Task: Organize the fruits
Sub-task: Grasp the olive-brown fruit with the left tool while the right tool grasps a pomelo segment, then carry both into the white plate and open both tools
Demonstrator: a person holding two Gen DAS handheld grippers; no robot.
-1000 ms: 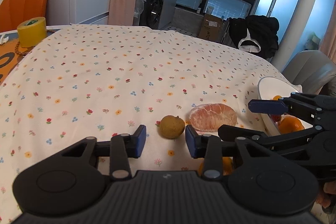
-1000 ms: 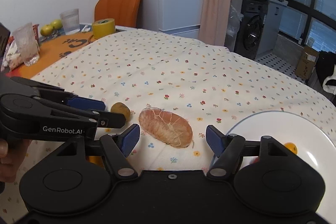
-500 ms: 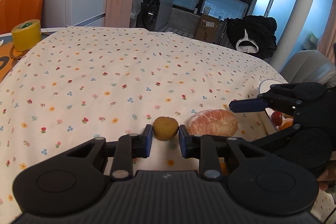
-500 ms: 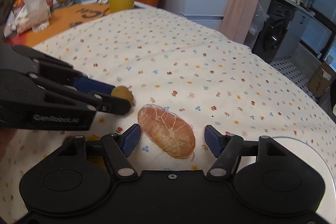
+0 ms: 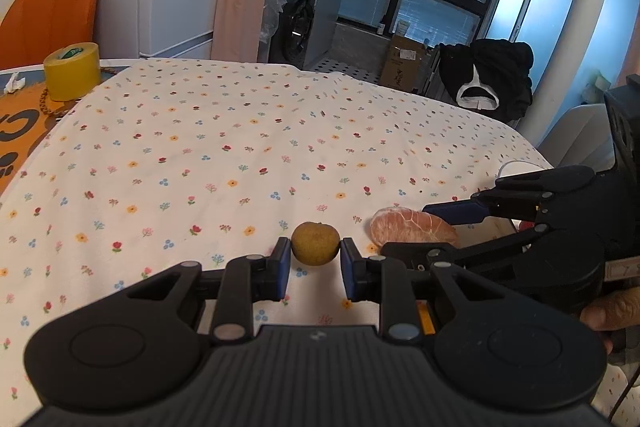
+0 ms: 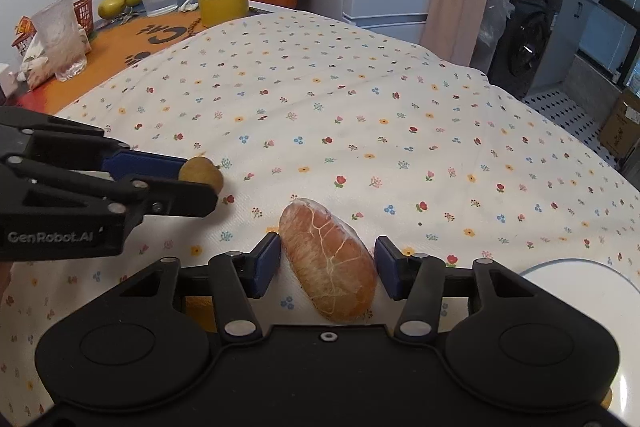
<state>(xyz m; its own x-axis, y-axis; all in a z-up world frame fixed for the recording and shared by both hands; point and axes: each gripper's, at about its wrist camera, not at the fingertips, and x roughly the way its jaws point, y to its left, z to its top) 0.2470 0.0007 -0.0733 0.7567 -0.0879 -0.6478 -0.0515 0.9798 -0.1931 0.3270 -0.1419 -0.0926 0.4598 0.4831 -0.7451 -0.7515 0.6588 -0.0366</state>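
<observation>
cloth (image 5: 240,131): white, small flowers | kiwi (image 5: 315,243): brown | pomelo segment (image 6: 328,259): pink-orange | tape roll (image 5: 72,71): yellow

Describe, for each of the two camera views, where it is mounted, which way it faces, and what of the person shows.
Left wrist: rides the left tongs, facing the small brown fruit between them; a hand shows at right.
Right wrist: rides the right tongs, facing the peeled citrus segment; no hand clearly visible.
Shared: both fruits, the floral cloth, the yellow tape roll.
</observation>
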